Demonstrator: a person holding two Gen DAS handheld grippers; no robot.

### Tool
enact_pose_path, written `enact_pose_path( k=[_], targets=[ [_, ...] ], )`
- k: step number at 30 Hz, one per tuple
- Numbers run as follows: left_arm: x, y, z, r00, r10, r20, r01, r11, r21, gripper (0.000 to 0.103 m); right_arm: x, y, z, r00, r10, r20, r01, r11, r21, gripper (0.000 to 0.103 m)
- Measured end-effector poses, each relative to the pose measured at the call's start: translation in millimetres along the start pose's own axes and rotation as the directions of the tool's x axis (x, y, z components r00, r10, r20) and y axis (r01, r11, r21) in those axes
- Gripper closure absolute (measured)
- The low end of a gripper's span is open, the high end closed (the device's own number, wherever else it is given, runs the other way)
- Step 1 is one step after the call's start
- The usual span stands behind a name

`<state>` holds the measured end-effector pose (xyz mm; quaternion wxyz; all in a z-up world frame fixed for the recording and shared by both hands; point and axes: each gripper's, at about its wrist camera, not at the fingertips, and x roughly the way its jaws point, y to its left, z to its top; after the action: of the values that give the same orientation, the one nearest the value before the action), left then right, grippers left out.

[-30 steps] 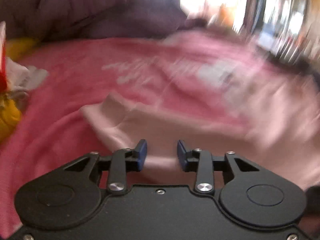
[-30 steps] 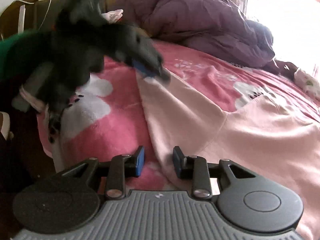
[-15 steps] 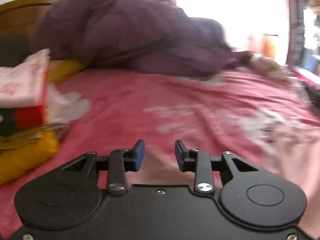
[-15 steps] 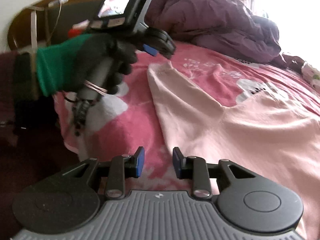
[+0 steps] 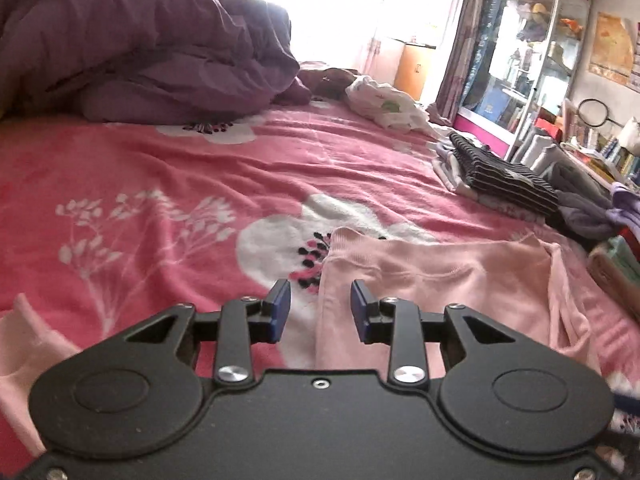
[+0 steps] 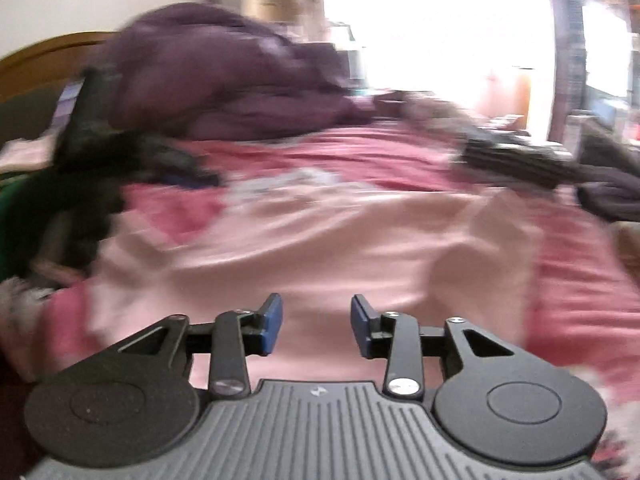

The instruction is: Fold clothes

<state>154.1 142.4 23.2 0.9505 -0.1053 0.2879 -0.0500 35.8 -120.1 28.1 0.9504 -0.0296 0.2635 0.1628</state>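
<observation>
A pale pink garment [image 5: 448, 280] lies spread flat on the pink flowered blanket [image 5: 160, 184]. In the left wrist view its near corner runs under my left gripper [image 5: 319, 312], which hovers above it, open, with nothing between the blue pads. Another bit of the pink cloth [image 5: 16, 344] shows at lower left. The right wrist view is blurred by motion. There my right gripper [image 6: 316, 324] hangs over the garment [image 6: 320, 240], its jaws opening with nothing between them. A dark smear at left is the gloved hand with the left gripper [image 6: 100, 152].
A crumpled purple duvet [image 5: 152, 40] fills the head of the bed. A white garment [image 5: 384, 108] lies beyond, and a folded striped pile [image 5: 504, 176] with grey clothes [image 5: 580, 208] sits at the right edge. Shelves [image 5: 532, 40] stand by the window.
Both grippers rose and swung right across the bed. The left one came off the pink garment's corner and now faces the window side. The right gripper's jaws stand wider.
</observation>
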Motion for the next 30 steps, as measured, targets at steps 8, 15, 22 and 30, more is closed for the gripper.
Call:
enact_pose_path(
  k=[8,15,22,30],
  targets=[
    [12.3,-8.5,1.8,0.994,-0.111,-0.007,0.11,0.993,-0.05,0.072,30.4,-101.5,23.0,0.986,-0.161,0.044,0.137,0.93,0.342,0.045],
    [17.0,-22.4,-5.3,0.987,-0.156,-0.029,0.156,0.988,-0.005,0.072,65.6,-199.4,11.5,0.993,-0.101,0.053,0.046,0.779,0.625,0.045],
    [24.6,-22.7,-11.5,0.984,-0.172,-0.044,0.173,0.985,0.01,0.072,111.8,-252.5,-6.7,0.995,0.022,0.094,-0.089,0.593,0.801,0.052],
    [26.1,-22.9,-16.9,0.982,-0.181,-0.052,0.183,0.983,0.035,0.072,130.3,-261.5,-17.8,0.973,0.129,0.19,-0.229,0.487,0.843,0.095]
  ],
)
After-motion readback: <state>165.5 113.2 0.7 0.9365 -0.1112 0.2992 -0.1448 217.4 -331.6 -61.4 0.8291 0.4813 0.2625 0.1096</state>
